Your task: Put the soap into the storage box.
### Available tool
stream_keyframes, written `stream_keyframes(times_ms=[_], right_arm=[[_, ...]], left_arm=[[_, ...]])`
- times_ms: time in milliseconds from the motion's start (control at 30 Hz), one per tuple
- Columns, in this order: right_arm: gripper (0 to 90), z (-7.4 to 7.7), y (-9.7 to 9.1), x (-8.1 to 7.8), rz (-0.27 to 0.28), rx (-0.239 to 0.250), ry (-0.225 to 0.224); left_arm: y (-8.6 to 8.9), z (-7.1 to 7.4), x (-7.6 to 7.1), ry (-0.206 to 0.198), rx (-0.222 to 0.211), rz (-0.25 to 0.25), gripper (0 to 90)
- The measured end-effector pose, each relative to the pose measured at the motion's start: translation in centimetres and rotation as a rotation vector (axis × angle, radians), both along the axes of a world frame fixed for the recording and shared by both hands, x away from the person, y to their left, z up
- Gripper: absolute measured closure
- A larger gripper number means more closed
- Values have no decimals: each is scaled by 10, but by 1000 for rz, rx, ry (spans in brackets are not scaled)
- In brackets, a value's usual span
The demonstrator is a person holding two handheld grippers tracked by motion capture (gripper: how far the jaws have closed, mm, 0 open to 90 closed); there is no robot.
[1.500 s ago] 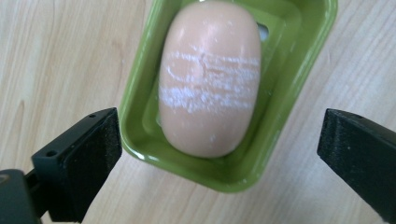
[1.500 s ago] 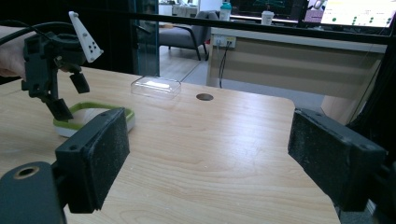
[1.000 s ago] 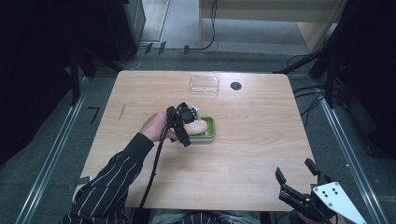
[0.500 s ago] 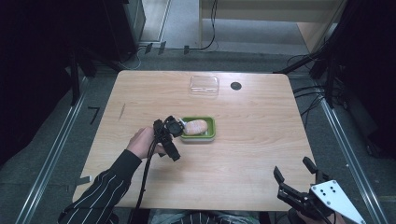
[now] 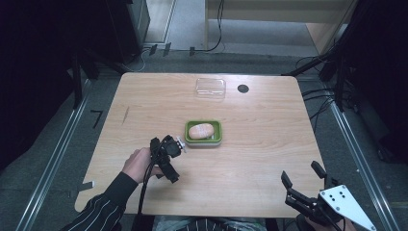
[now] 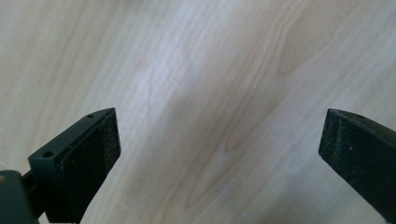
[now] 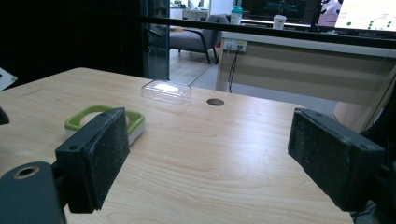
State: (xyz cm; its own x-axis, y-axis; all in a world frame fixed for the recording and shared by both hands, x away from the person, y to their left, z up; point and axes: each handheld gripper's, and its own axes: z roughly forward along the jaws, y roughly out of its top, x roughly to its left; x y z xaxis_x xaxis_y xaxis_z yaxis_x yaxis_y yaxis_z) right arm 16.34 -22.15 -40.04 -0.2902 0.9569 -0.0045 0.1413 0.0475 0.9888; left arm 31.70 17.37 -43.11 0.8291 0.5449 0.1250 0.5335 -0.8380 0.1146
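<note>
A pale bread roll [image 5: 201,130] lies in a small green tray [image 5: 217,137] near the middle of the wooden table. My left gripper [image 5: 166,156], held by a hand in a striped sleeve, sits just left and in front of the tray. In the left gripper view it [image 6: 219,133] is open over bare wood, holding nothing. My right gripper [image 5: 300,174] hovers at the table's near right edge. Its jaws are wide apart and empty [image 7: 208,140], facing the green tray [image 7: 136,122] across the table.
A clear plastic box [image 5: 210,87] [image 7: 166,91] rests near the far edge, with a round dark hole [image 5: 243,88] [image 7: 215,101] in the tabletop right of it. Cables and metal rails run along the floor on both sides of the table.
My left gripper has pulled back from over the green tray toward the near left, and the roll now lies uncovered in the tray. The right gripper has barely moved.
</note>
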Motion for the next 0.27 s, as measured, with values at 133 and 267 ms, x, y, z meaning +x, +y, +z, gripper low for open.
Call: stream_keyframes(times_ms=[133, 267], right_arm=[[132, 0, 0, 0, 1, -1, 0], [132, 0, 0, 1, 1, 0, -1]], left_arm=[[11, -3, -8, -7, 4, 22, 0], [21, -5, -15, -8, 4, 42, 0]])
